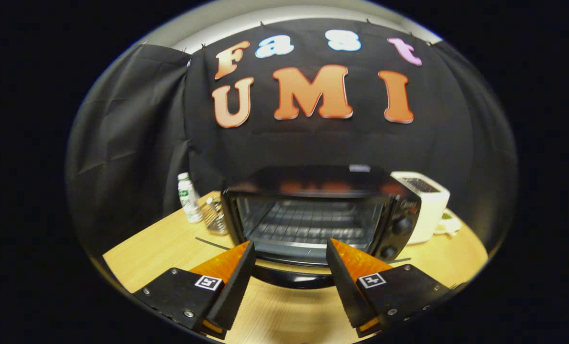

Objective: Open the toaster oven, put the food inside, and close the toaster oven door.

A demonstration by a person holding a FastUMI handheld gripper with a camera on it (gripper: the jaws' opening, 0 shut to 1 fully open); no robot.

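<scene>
toaster oven (pixel 313 210): glossy black, metal rack | table (pixel 169 243): smooth light wood

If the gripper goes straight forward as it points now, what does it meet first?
Probably the toaster oven's lowered door, whose handle edge lies just ahead between the open jaws of the gripper; beyond it the wire rack. Depth is unclear.

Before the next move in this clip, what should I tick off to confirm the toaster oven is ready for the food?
1. Toaster oven door folded down open: ok.
2. Wire rack inside bare, with room for food: ok.
3. Gripper open, door handle lying between its fingers: ok.
4. Food held between the fingers: not ok, they hold nothing.
5. Where the food lies: cannot tell.
</scene>
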